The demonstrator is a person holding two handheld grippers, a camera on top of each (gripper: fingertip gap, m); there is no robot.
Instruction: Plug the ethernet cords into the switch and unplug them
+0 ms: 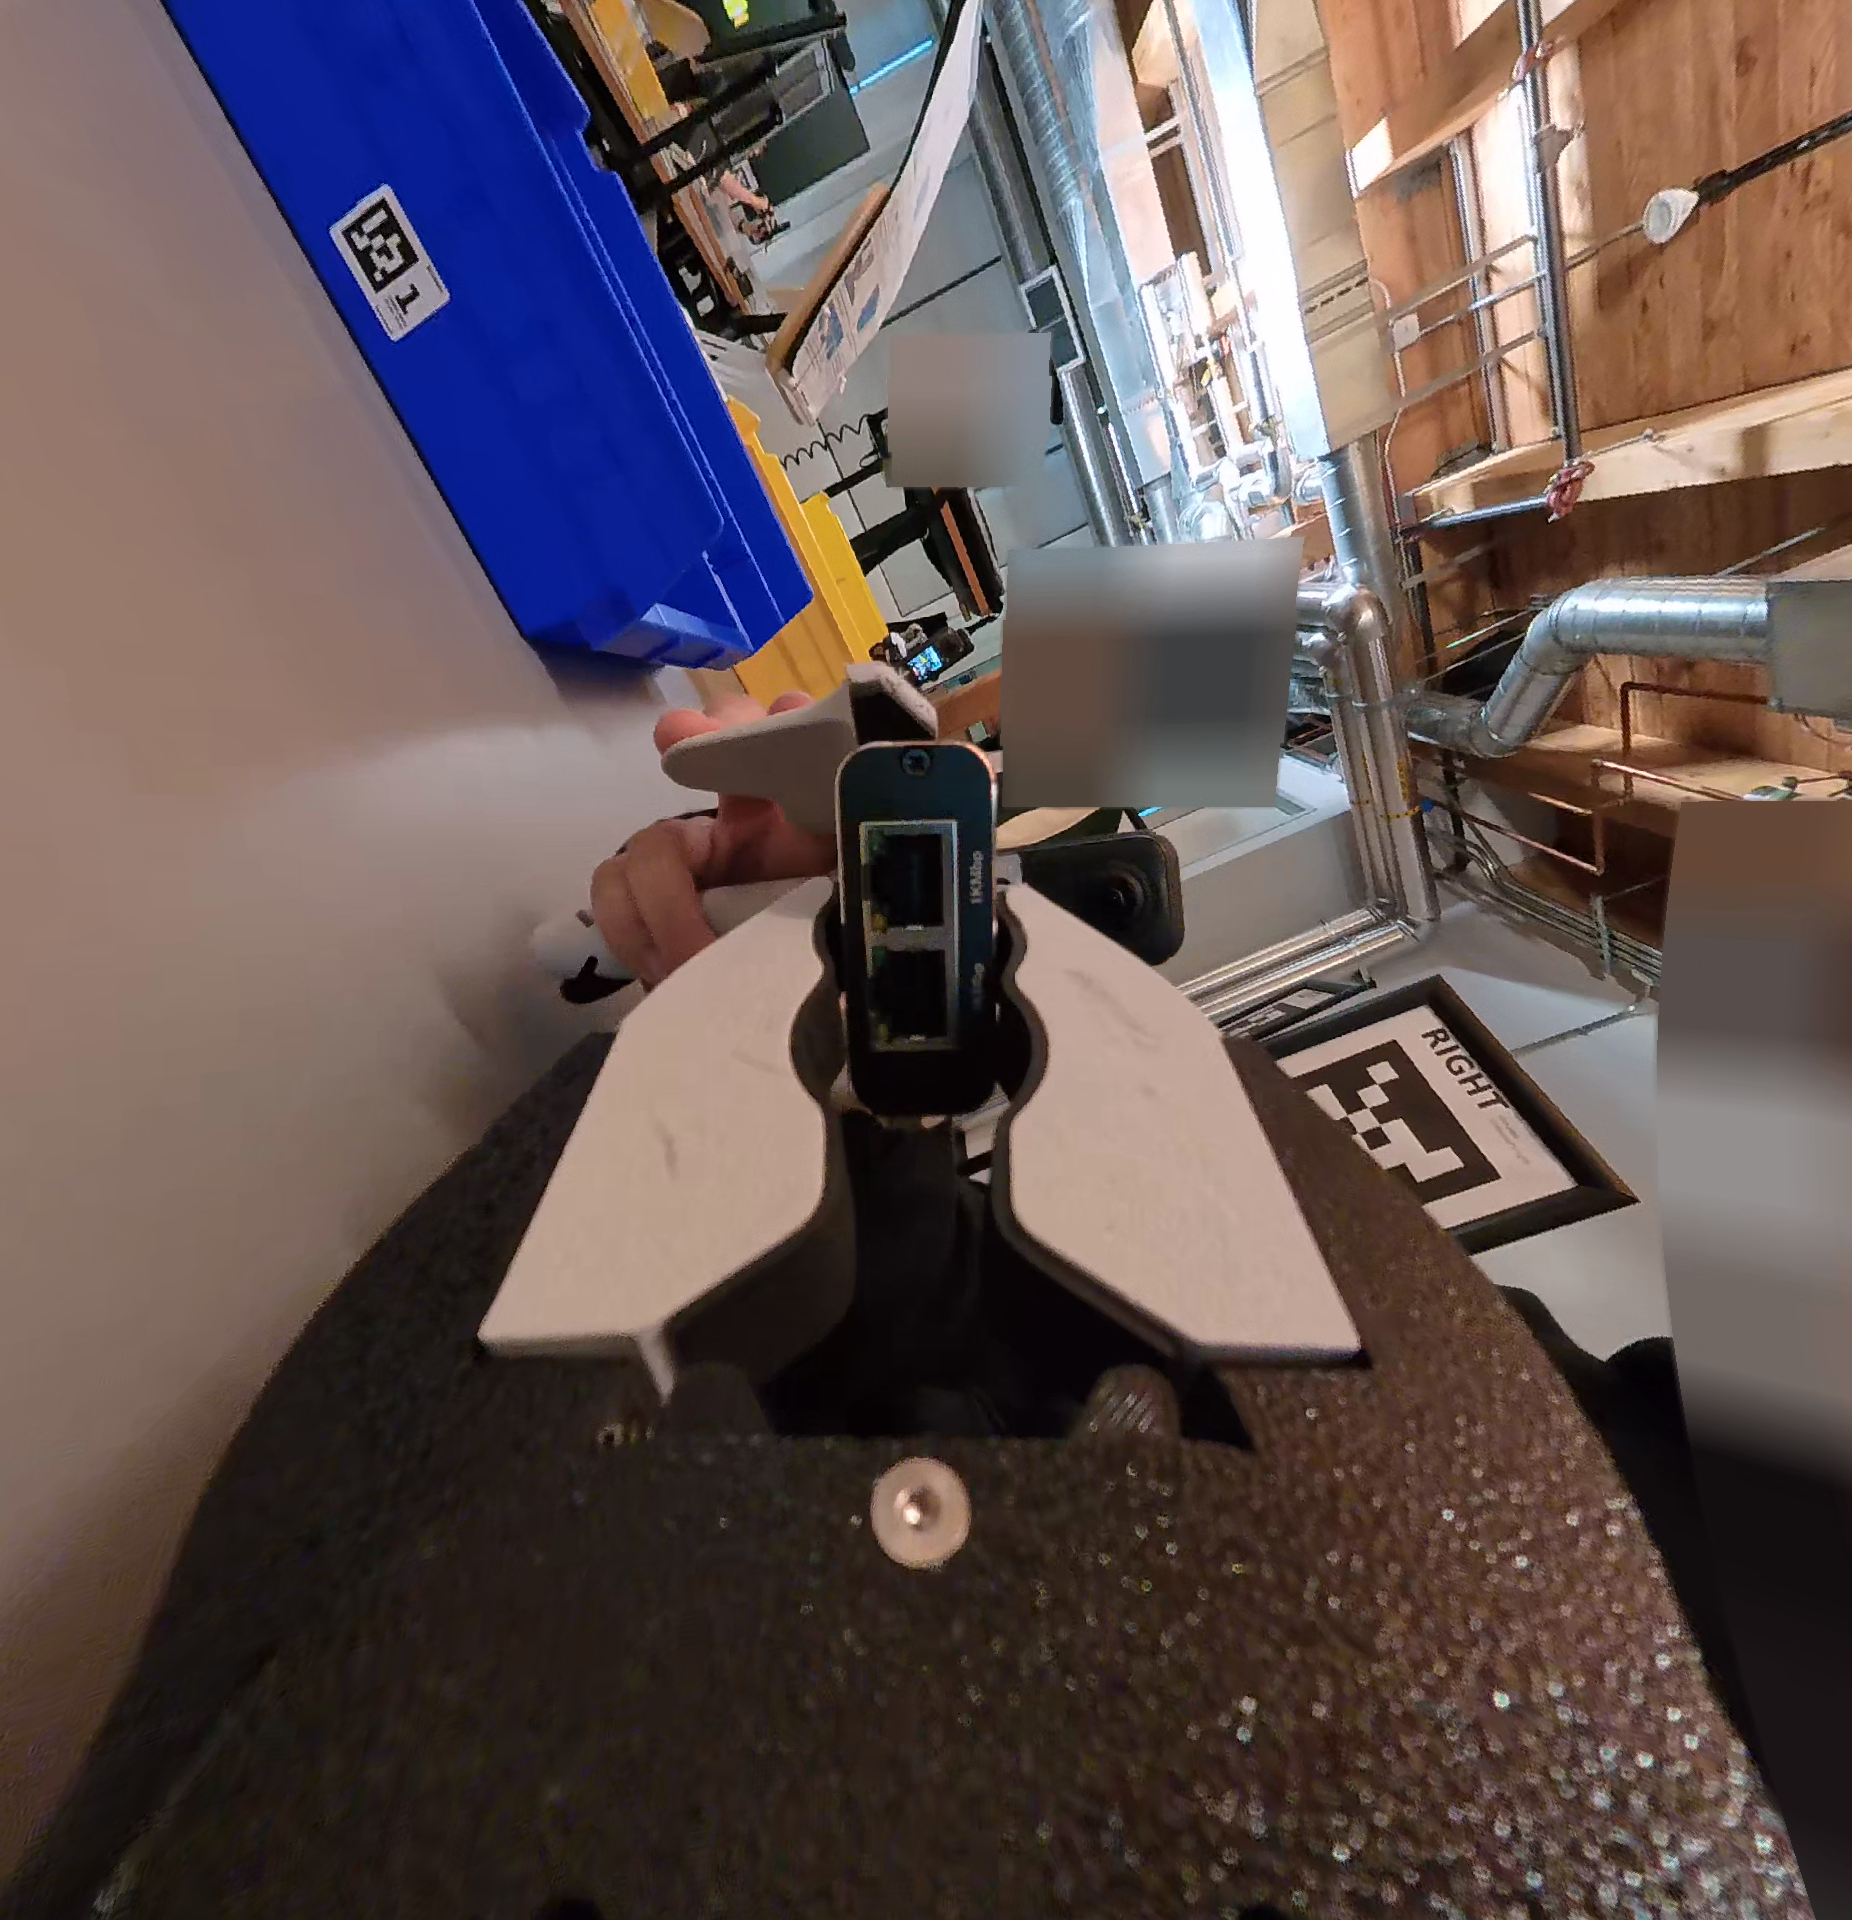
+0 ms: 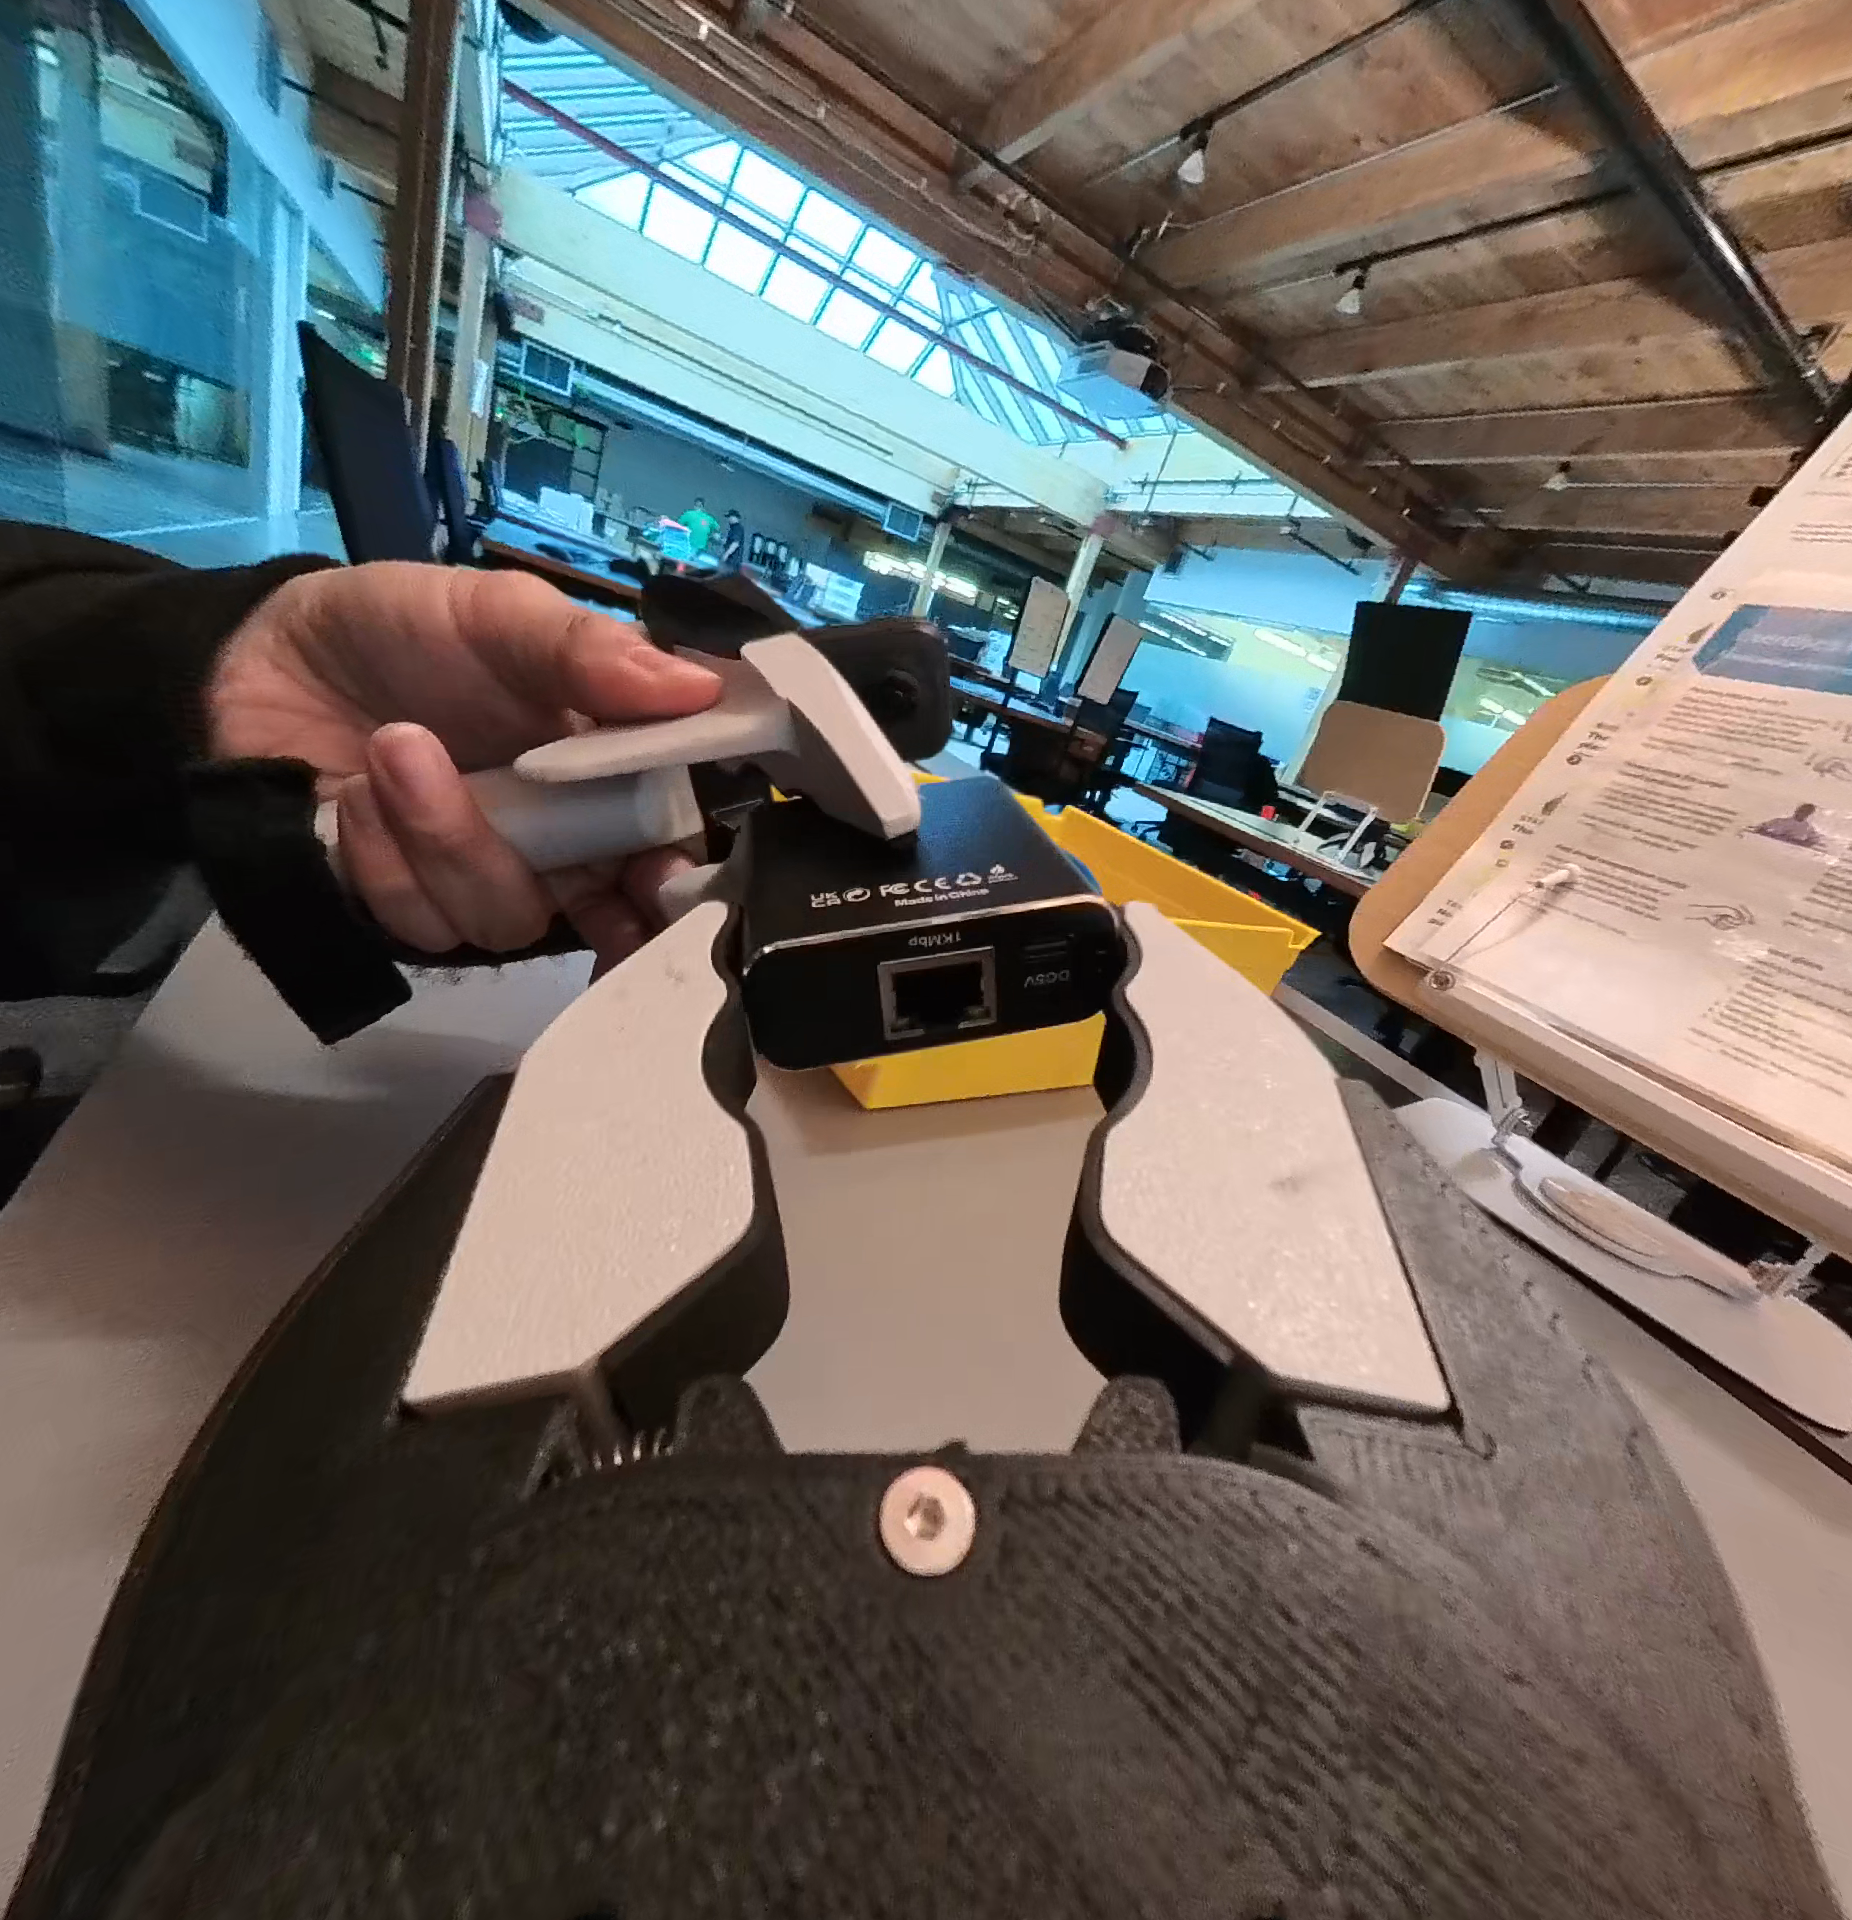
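A small black switch (image 1: 914, 935) is clamped in my left gripper (image 1: 917, 997), held off the table with two empty ports facing this camera. In the right wrist view the switch (image 2: 927, 935) shows one empty port and a small power socket. My right gripper (image 2: 922, 925) has closed its fingers (image 2: 631, 1122) against the switch's two short sides. The left gripper's fingers (image 2: 839, 748), held by a hand (image 2: 434, 727), pinch it top and bottom. The right gripper's finger (image 1: 756, 748) shows behind the switch in the left wrist view. No ethernet cord is in view.
A blue bin (image 1: 486, 312) and yellow bins (image 1: 797, 540) stand at the table's far side. A yellow bin (image 2: 1171, 894) lies just beyond the switch. An instruction sheet on a tilted board (image 2: 1680, 831) stands to the right. A framed marker card (image 1: 1421, 1122) lies on the white table (image 2: 226, 1143).
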